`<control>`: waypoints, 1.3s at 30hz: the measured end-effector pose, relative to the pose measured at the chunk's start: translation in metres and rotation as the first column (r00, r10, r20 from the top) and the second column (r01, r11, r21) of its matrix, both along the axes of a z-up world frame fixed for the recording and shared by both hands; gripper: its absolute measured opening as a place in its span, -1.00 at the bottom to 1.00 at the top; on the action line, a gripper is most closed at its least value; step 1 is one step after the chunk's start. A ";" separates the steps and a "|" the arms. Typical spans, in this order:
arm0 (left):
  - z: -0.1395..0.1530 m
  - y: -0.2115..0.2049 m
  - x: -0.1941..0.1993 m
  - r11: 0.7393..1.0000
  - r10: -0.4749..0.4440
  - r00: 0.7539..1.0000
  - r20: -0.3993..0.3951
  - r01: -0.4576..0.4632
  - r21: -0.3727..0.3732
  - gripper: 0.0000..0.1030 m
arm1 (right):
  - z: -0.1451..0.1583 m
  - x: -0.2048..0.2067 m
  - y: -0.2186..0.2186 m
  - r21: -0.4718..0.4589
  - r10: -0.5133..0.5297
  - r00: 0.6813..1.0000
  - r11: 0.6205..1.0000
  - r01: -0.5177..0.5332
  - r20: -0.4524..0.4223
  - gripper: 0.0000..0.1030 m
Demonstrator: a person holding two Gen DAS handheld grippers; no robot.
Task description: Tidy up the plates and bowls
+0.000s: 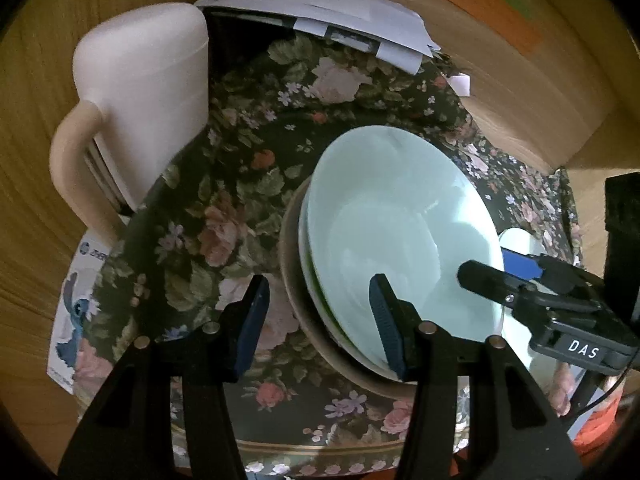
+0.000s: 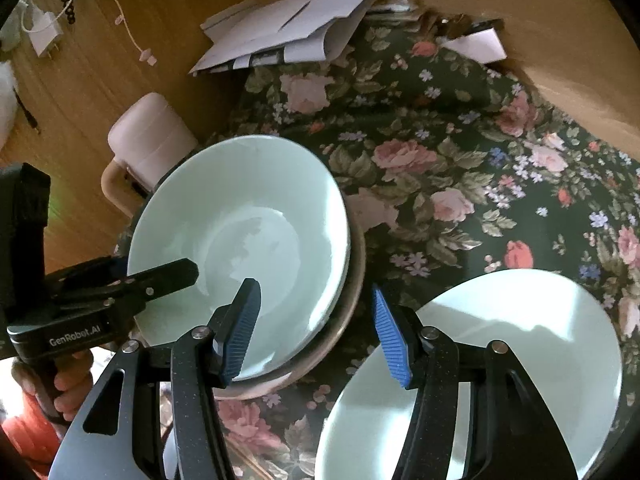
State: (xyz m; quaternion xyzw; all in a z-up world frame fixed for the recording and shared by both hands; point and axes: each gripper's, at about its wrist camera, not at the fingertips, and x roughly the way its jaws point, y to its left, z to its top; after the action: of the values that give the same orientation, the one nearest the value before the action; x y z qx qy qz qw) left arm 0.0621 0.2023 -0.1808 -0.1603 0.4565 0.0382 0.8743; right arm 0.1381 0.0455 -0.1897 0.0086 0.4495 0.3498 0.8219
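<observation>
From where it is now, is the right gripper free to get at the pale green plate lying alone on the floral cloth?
Probably yes. The right gripper is open and empty, and the pale green plate lies bare just below its right-hand finger. Nothing sits on its rim, and the left gripper is off over the stacked green dishes.

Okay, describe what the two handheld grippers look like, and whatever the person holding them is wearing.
Both are black, with angled arms, silver pivot bolts and ribbed blue pads. The left gripper reads "GenRobot.AI" on its body in the right wrist view. The right gripper carries a white "DAS" label in the left wrist view. The hand gripping the left handle shows an orange-red sleeve beneath it.
</observation>
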 end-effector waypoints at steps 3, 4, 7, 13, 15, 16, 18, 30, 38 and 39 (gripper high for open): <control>-0.002 0.000 0.002 1.000 -0.009 1.000 0.000 0.009 -0.019 -0.06 | -0.003 0.003 0.005 -0.006 -0.002 1.000 1.000 0.002 -0.007 -0.12; -0.003 -0.002 0.003 1.000 -0.016 1.000 -0.001 0.016 -0.021 -0.12 | -0.004 0.004 0.006 -0.007 0.002 1.000 1.000 -0.002 -0.013 -0.21; -0.004 -0.007 0.006 1.000 -0.030 1.000 0.002 0.030 0.006 -0.16 | -0.008 0.007 0.010 -0.010 0.003 1.000 1.000 -0.003 -0.025 -0.21; -0.003 -0.007 0.007 1.000 -0.027 1.000 0.005 0.027 0.016 -0.16 | -0.013 0.006 0.021 -0.046 -0.004 1.000 0.999 0.004 -0.002 -0.22; -0.003 -0.010 0.007 0.999 -0.017 1.000 0.006 0.017 0.036 -0.16 | -0.013 0.006 0.022 -0.050 -0.011 1.000 0.999 0.011 0.001 -0.22; -0.002 -0.013 0.008 0.999 -0.012 1.000 0.005 0.012 0.047 -0.16 | -0.013 0.007 0.021 -0.046 -0.015 1.000 0.999 0.015 -0.005 -0.23; 0.000 -0.015 0.008 0.998 -0.003 1.000 0.007 0.002 0.065 -0.16 | -0.012 0.009 0.018 -0.035 -0.023 1.000 0.999 0.023 -0.016 -0.26; 0.021 -0.021 0.004 0.997 0.012 0.999 0.050 -0.015 0.070 -0.16 | 0.012 -0.004 -0.003 0.001 -0.056 0.998 0.998 0.056 0.040 -0.32; 0.043 -0.039 0.004 0.997 -0.034 0.995 0.099 0.027 0.069 -0.16 | 0.032 -0.018 -0.028 0.041 -0.119 0.988 0.992 0.116 0.096 -0.32; 0.045 -0.042 0.005 0.997 -0.041 0.994 0.101 0.034 0.068 -0.15 | 0.034 -0.019 -0.032 0.047 -0.130 0.986 0.991 0.126 0.101 -0.32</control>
State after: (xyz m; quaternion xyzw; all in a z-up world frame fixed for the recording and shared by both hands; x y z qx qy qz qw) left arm 0.0668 0.1603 -0.1360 -0.1247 0.4126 0.0286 0.9019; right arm 0.1192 0.0132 -0.1560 0.0358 0.3977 0.3051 0.8646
